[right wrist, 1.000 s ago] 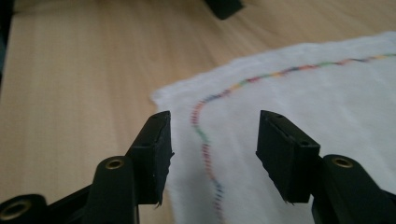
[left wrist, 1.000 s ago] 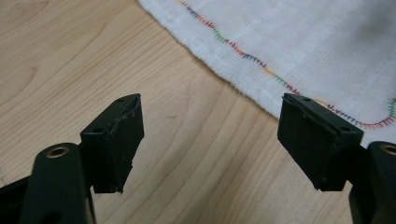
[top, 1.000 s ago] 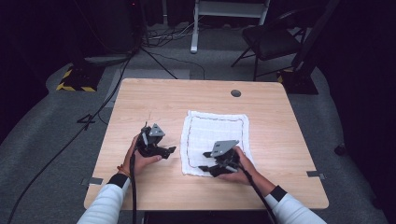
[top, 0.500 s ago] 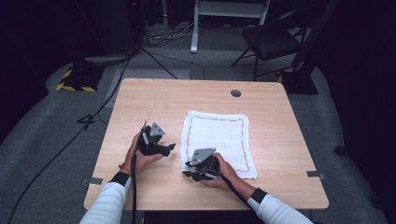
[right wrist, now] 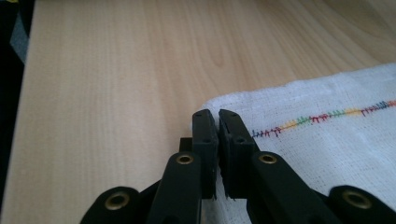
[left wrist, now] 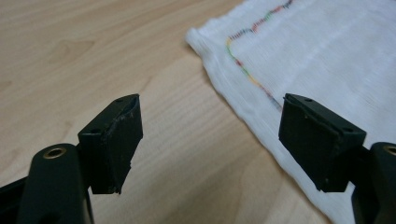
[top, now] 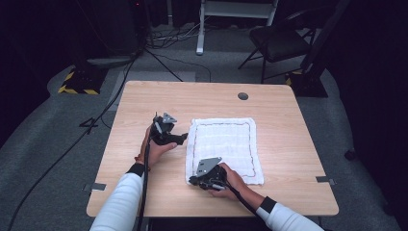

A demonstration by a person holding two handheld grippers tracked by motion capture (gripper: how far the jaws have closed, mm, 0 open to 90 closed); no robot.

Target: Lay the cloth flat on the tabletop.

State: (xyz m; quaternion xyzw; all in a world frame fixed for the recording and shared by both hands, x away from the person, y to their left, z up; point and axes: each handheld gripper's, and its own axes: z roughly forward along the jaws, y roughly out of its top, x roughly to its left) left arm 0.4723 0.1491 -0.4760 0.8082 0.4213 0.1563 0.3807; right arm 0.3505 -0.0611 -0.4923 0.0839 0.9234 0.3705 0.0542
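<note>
We count two tools, one cloth and one desk. The cloth [top: 224, 150] is a single white rectangle of loosely woven, gauzy fabric, with a line of many-coloured stitching running just inside its hem; it lies flat on the desk [top: 202, 98], right of the middle and nearer the person's edge. The desk top is pale wood with a fine straight grain, square-cornered, with one small round dark cap near its far edge.

Our right tool [right wrist: 218, 116] sits at the cloth's near left corner. Its two ribbed black jaws have just been closing and now stand pressed together, with the edge of the cloth [right wrist: 327, 135] caught between them at that corner, as far as the right gripper view shows. In the high view the right tool [top: 195, 181] lies low over the same corner.

Our left tool [left wrist: 208, 135] hovers by the cloth's far left corner with its two blocky black jaws wide apart, bare wood and the hem of the cloth [left wrist: 327, 51] between and beyond them, nothing gripped. From above, the left tool [top: 182, 139] is just beside the cloth's left edge.
</note>
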